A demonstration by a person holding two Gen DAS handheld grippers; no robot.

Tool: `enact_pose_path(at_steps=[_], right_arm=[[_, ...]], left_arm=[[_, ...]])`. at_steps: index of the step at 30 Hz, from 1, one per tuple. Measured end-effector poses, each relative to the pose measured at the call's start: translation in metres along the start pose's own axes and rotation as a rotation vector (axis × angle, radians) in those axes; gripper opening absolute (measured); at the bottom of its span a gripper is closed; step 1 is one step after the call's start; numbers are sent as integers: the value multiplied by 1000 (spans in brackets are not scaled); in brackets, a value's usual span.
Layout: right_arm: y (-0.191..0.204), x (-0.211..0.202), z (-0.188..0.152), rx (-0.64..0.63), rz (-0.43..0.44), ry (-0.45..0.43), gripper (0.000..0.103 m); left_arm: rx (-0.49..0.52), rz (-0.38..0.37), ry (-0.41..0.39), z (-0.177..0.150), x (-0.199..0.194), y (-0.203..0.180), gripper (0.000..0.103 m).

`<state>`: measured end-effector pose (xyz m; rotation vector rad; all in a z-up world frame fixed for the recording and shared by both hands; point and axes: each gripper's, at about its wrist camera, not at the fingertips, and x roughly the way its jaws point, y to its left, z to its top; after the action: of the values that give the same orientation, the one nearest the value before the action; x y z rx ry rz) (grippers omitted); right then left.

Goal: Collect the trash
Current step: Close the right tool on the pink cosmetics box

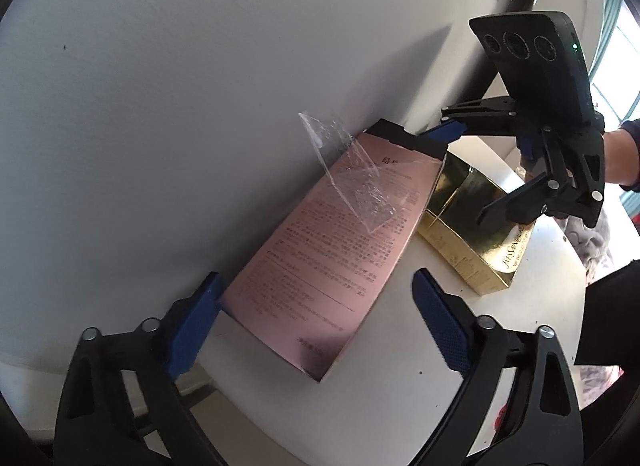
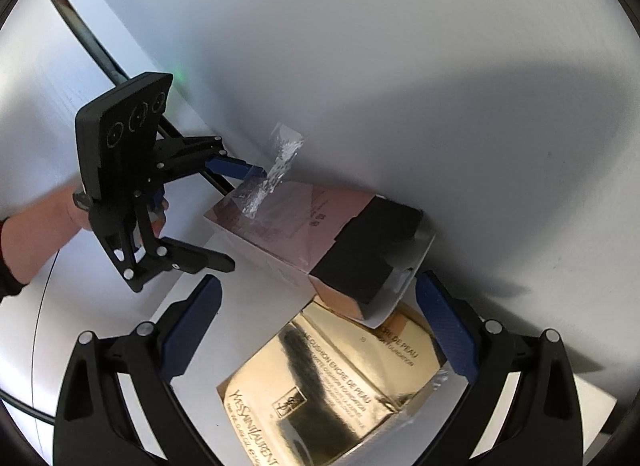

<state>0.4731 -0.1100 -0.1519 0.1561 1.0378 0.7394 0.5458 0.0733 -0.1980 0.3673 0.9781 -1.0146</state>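
- The white table (image 1: 404, 350) carries everything here; it lies under both pairs of fingers and runs up to the pale wall (image 1: 168, 113) beyond their tips.
- The pink box (image 1: 320, 250), printed with small text, lies long and flat against the wall. In the left wrist view it sits between the left gripper (image 1: 316, 322) fingers, nearer the left-hand one, which is at or just beside the box's near corner; whether they touch I cannot tell.
- The left gripper's fingers stand wide apart, the right-hand pad well clear of the box, so nothing is clamped.
- The box's black end (image 2: 372, 250) points toward the right gripper (image 2: 320, 326) and lies just beyond its fingertips, between them in the right wrist view.
- The gold box (image 2: 320, 394), shiny with printed lettering, lies between the right gripper's fingers, close to the camera, its far edge tucked just under the pink box's black end.
- The right gripper's fingers are spread wide, and neither pad presses on the gold box.
- A crumpled piece of clear plastic wrap (image 1: 352, 169) rests on top of the pink box toward its far half, one edge standing up against the wall, beyond the left fingertips.
- A hand (image 2: 48, 225) holds the left gripper's handle, seen from the right wrist view.
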Motion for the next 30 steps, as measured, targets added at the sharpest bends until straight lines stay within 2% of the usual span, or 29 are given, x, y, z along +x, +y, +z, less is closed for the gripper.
enact_pose_path(at_steps=[2,9,18,21,23,30], right_arm=[[-2,-4,2,40,10,-12,88],[-11,-13,6,173,45,-37,84],[-22,-11,7,258,51,-43,77],[-22,-12,6,272,49,-50,70],[-18,-11,7,275,55,-54,60],[-19,-20,7,300,51,-83,50]], left_arm=[[0,4,1,1,1,1,83],[14,10,6,2,1,3,82],[42,30,16,-8,-10,-3,78],[57,40,31,-7,-6,-11,77],[72,44,40,-6,-4,-16,75],[88,54,50,0,-2,-33,73]])
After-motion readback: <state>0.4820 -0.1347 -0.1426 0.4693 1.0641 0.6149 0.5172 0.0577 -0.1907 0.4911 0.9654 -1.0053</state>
